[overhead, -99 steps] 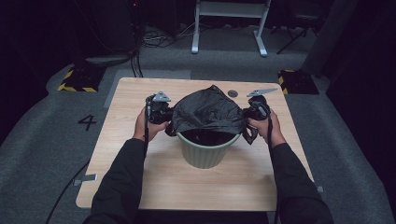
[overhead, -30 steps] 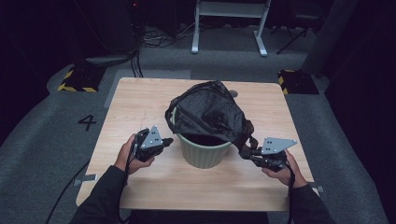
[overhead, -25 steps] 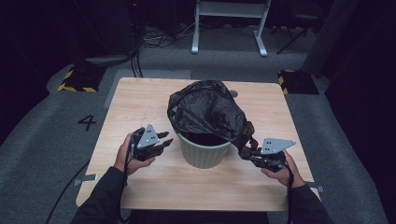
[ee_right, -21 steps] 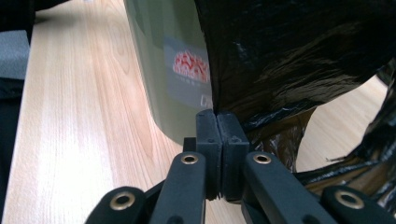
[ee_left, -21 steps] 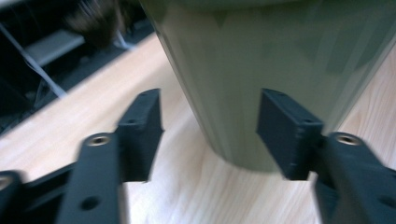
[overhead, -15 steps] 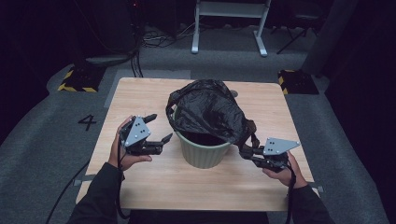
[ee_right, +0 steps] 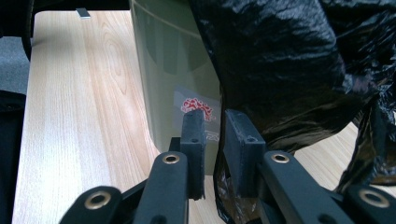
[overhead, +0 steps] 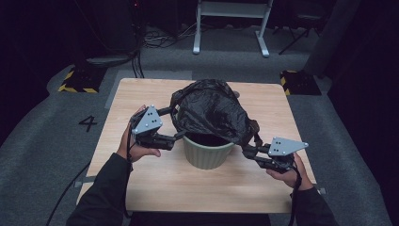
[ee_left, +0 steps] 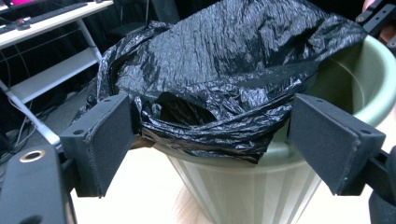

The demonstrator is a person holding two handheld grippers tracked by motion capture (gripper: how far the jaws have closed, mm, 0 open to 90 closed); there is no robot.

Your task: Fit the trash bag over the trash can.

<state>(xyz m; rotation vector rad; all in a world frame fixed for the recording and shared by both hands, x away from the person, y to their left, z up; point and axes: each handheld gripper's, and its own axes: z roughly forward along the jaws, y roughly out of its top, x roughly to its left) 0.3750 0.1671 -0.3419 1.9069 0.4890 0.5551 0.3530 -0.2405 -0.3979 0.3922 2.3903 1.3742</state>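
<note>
A pale green ribbed bin (overhead: pixel 207 151) stands mid-table with a crinkled black plastic bag (overhead: pixel 209 109) bunched over its rim. My left gripper (overhead: pixel 171 124) is at the bin's left side, open. In the left gripper view its jaws have just been opening and stand wide (ee_left: pixel 217 140); the bag's lower edge (ee_left: pixel 210 135) hangs between them over the bin's rim (ee_left: pixel 373 93), unpressed. My right gripper (overhead: pixel 245 149) is low at the bin's right side. Its jaws (ee_right: pixel 215 126) have just been opening to a narrow gap, with bag film (ee_right: pixel 280 60) beside and between them.
The wooden table (overhead: pixel 141 94) has bare room in front of and beside the bin. A label with a red mark (ee_right: pixel 196 106) is on the bin's wall. A white metal stand (overhead: pixel 230 23) and yellow-black striped blocks (overhead: pixel 70 82) are on the floor behind.
Both hands came from the bag's far sides to the bin's near sides. In the last second the left gripper rose and spread its jaws wide; the right gripper barely moved.
</note>
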